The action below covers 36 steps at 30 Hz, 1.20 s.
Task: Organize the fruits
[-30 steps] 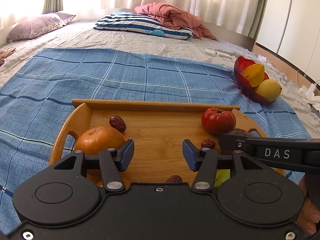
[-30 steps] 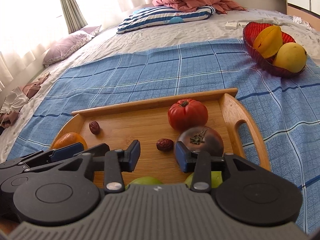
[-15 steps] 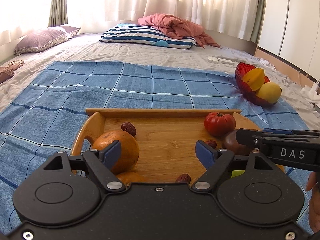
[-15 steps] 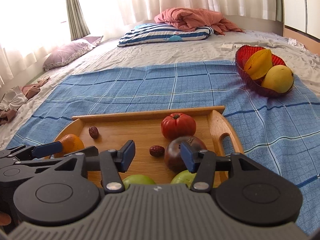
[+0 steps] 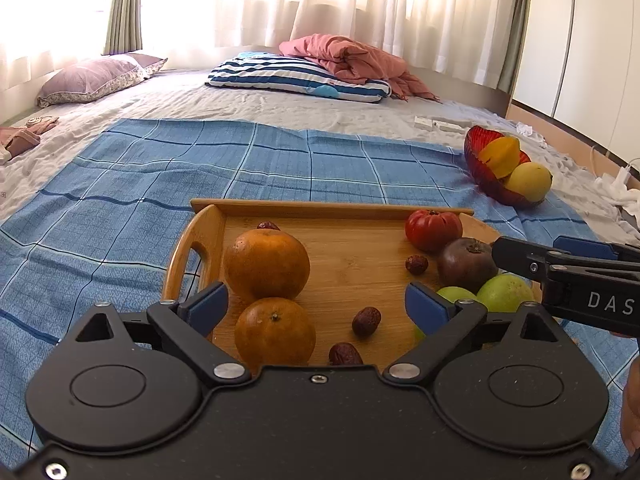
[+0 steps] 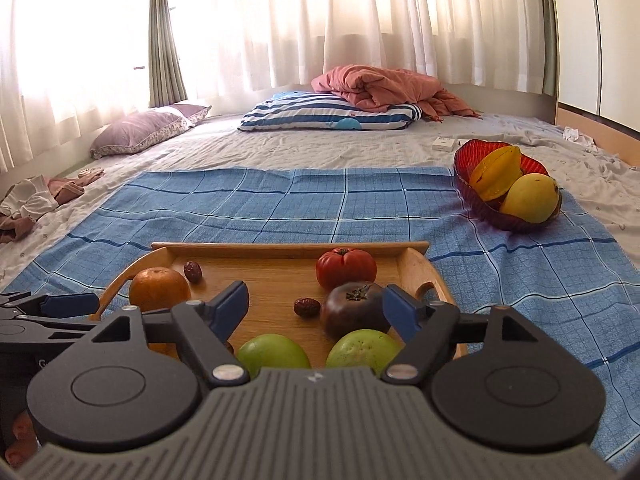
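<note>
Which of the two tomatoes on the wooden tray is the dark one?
The dark purple-brown tomato is the nearer one, just behind the two green fruits. The other tomato, bright red, sits behind it, closer to the tray's far rim.

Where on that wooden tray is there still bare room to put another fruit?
The tray is bare in the middle, between the oranges and the red tomato. Its right near corner is crowded: dark tomato, two green fruits.
</note>
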{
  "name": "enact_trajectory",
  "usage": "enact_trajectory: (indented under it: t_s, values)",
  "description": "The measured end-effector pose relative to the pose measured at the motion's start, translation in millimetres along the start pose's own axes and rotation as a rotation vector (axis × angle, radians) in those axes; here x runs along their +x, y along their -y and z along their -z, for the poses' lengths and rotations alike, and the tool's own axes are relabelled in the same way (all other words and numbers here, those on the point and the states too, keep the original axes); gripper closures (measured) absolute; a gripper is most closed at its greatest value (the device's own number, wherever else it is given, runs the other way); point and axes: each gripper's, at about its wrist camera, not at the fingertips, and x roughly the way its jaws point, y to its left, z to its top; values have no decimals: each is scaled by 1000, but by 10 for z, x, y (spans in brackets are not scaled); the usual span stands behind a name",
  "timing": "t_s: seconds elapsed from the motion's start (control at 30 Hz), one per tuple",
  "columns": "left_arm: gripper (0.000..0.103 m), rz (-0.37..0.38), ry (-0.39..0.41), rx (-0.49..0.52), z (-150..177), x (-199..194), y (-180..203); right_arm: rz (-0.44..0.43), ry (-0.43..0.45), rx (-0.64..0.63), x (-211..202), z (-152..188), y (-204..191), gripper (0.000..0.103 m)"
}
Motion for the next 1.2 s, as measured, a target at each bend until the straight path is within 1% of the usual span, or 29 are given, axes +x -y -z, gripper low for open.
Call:
enact_trajectory:
  t_s: [0.17, 0.77, 1.0, 1.2]
  values:
    - [7, 1, -4, 4, 115, -77, -6, 15, 29, -34, -114, 104, -46, 14]
    - [6, -13, -14, 10, 530, -258, -25, 52, 62, -74, -319, 547, -70, 11]
    - [6, -24, -29, 17, 644, -263, -33, 74, 54, -87, -336, 706, -78, 9]
    - [6, -46, -34, 47, 737, -244, -4, 97, 43, -99, -320, 855, -73, 7]
